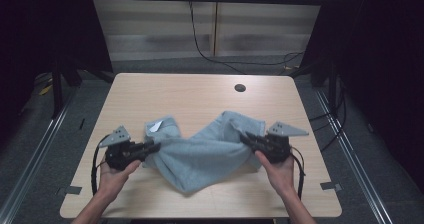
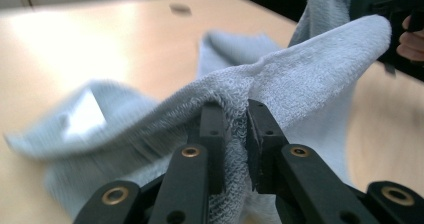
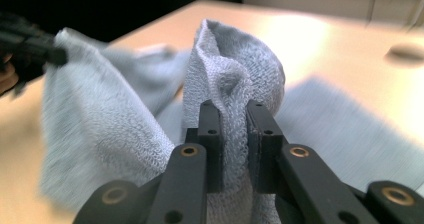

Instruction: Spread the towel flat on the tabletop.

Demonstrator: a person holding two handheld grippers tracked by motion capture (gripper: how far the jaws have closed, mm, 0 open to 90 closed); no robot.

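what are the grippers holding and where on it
Both hold the grey towel: the left gripper and right gripper each pinch a bunched edge at opposite ends.

A rectangular light wooden table (image 1: 150, 91) with rounded corners carries the things. A round dark hole (image 1: 240, 88) sits near its far edge. A crumpled grey terry towel (image 1: 200, 156) rests partly on it.

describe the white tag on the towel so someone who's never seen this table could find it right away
Start at the light wooden table and find the grey towel stretched between the left gripper and the right gripper. Follow it to the bunched end by the left gripper. The white tag lies on top there, the one bright patch on the grey cloth.
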